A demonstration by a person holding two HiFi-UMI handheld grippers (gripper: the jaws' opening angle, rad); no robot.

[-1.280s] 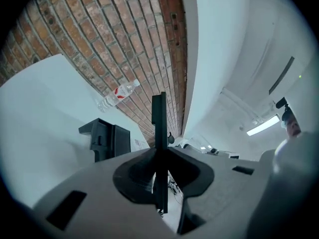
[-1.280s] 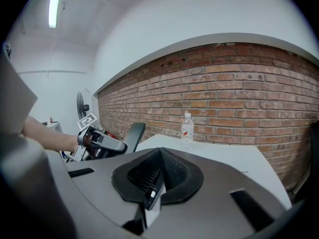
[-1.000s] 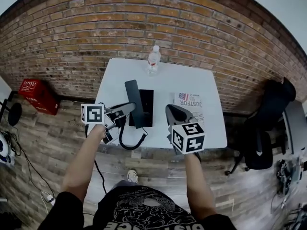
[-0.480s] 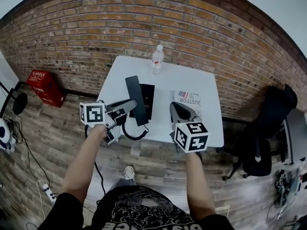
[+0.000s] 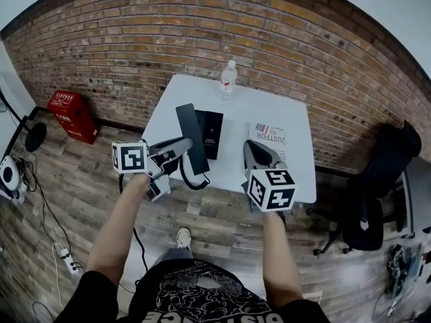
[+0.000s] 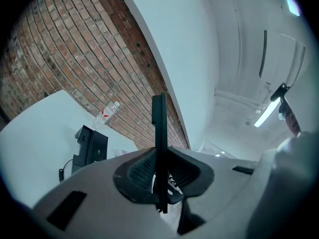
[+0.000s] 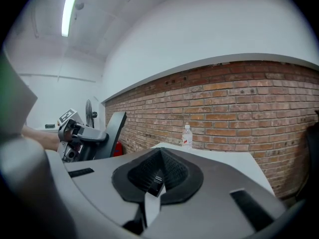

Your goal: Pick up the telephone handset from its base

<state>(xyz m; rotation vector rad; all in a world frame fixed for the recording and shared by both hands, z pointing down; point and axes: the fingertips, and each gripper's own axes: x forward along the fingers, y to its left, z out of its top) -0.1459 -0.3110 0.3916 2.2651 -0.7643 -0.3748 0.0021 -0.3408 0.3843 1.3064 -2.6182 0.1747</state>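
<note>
The black telephone handset (image 5: 191, 138) hangs in the air, left of and nearer than its black base (image 5: 211, 133) on the white table (image 5: 283, 113). My left gripper (image 5: 184, 145) is shut on it. In the left gripper view the handset (image 6: 159, 128) stands edge-on, pinched between the pads of the left gripper (image 6: 160, 169), with the base (image 6: 91, 146) beyond. A coiled cord (image 5: 195, 182) hangs from the handset over the table's near edge. My right gripper (image 5: 253, 148) hovers shut and empty over the near right of the table. In the right gripper view the jaws of the right gripper (image 7: 158, 176) meet on nothing.
A water bottle (image 5: 229, 79) stands at the table's far edge by the brick wall. A printed paper (image 5: 268, 134) lies right of the base. On the floor a red crate (image 5: 71, 113) sits to the left. A black chair (image 5: 377, 180) stands to the right.
The left gripper has carried the handset from over the base to its left and nearer me. The right gripper has drawn back a little. The table now looks farther off.
</note>
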